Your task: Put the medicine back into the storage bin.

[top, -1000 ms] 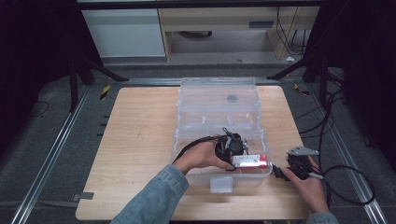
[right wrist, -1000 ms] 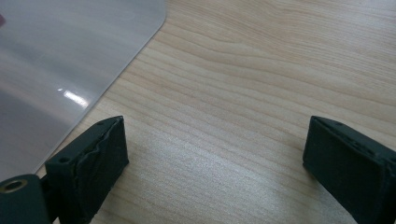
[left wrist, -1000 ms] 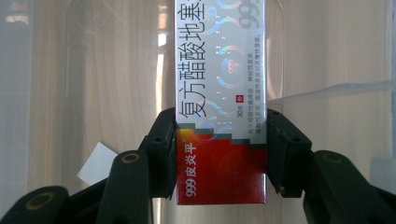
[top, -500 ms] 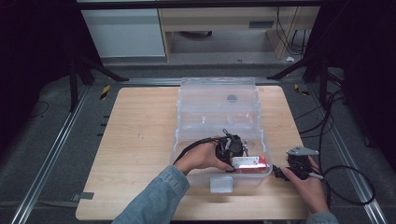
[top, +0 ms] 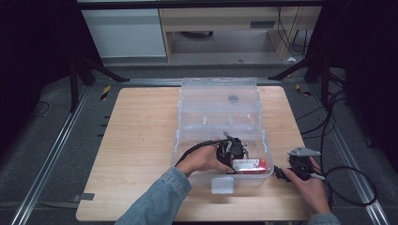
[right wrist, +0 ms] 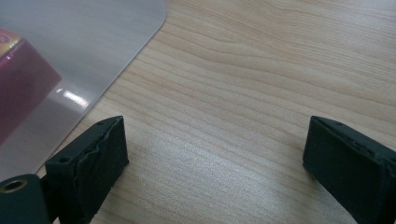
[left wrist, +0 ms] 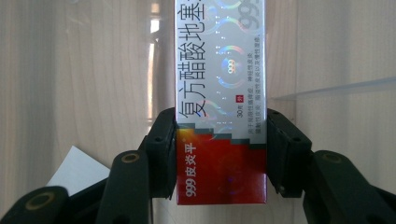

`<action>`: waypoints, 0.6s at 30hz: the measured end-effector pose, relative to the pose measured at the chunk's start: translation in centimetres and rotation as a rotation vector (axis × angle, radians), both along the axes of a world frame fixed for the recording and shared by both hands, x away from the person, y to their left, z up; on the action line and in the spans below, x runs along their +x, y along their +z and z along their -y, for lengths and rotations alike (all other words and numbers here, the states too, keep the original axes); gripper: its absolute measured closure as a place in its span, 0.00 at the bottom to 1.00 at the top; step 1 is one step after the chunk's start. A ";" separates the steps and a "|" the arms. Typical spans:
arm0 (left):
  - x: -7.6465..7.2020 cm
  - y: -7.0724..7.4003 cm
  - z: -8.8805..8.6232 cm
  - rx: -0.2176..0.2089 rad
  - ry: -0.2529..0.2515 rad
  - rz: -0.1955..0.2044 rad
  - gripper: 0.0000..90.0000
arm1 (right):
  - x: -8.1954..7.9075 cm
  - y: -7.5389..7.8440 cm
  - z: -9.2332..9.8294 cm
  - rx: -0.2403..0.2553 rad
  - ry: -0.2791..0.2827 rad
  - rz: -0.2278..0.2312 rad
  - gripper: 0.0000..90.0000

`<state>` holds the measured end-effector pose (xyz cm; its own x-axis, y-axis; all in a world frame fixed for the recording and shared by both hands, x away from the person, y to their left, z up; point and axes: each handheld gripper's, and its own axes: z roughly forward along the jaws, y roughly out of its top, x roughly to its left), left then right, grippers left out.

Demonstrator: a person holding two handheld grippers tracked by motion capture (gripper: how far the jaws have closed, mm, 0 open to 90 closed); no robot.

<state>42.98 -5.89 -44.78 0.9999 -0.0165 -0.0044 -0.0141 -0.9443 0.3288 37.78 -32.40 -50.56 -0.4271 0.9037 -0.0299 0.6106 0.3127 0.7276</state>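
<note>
Jaws of the left gripper clamp the red-and-silver medicine box low inside the clear bin, near its five o'clock corner. Best to set it flat on the floor before letting go; the right gripper waits spread wide on the counter at three o'clock.

The left gripper is edging slightly toward the near wall of the clear plastic bin, carrying the red-and-silver medicine box clamped between its pads with it; the box is now lying a touch closer to that front wall, and the person's left forearm is shifting along with it.
</note>
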 end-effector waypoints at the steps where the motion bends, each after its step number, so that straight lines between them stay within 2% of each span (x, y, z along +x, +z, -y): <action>1: 0.0 -0.1 0.0 -0.001 0.001 0.000 0.56 | 0.0 0.0 0.0 0.000 0.000 0.000 0.08; 18: 0.2 -1.1 0.2 0.011 0.005 -0.010 0.56 | 0.0 0.0 0.0 0.000 -0.001 0.000 0.08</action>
